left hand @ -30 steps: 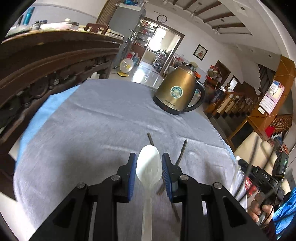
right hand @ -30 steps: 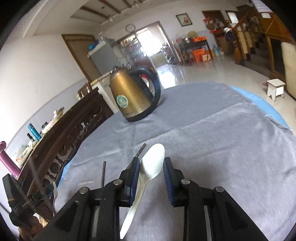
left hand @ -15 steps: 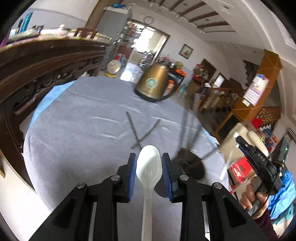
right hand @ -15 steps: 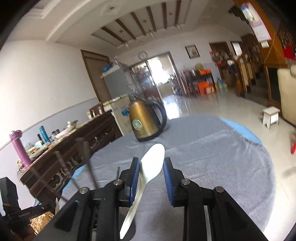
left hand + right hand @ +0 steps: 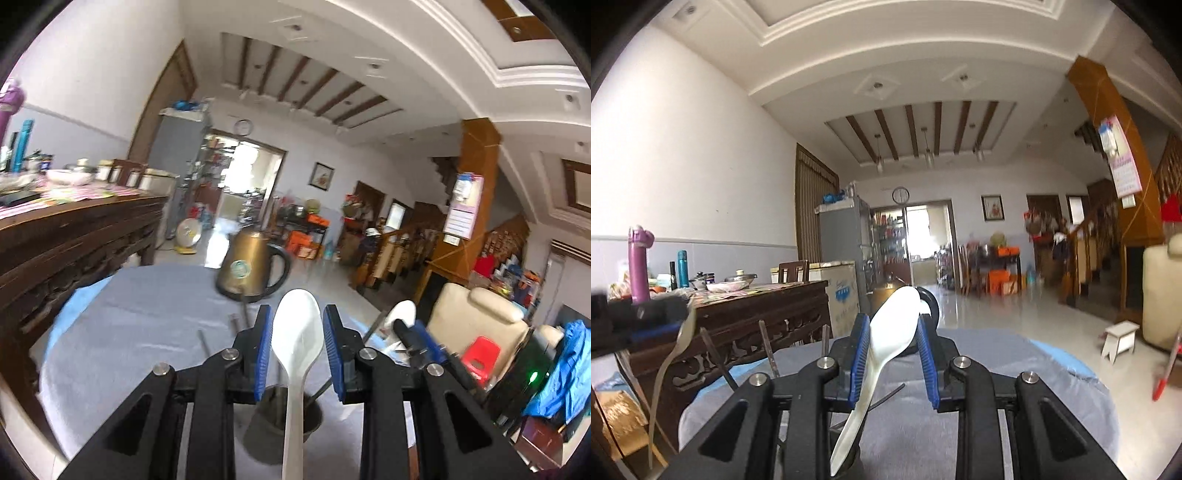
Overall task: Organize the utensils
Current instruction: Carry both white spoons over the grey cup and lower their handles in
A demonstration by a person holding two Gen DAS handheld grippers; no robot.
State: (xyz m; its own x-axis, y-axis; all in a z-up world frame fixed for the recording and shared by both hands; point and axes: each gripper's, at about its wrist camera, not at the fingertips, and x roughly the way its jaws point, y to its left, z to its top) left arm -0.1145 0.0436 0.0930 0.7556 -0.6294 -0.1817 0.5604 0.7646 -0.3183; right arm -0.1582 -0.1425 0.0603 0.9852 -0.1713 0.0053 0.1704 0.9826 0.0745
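Observation:
My left gripper is shut on a white plastic spoon, bowl up, handle pointing down over a dark utensil cup on the grey cloth. Dark chopsticks stand in the cup. My right gripper is shut on a second white spoon, tilted, its handle end low above the cup rim. The right gripper also shows in the left wrist view, just right of the cup. The left gripper with its spoon shows at the left of the right wrist view.
A gold kettle stands at the far side of the round table. A carved wooden sideboard runs along the left. A cream armchair is at the right, beyond the table edge.
Both grippers have lifted and tilted upward with their spoons. The cup, off to the right before, now sits directly under both grippers, close together.

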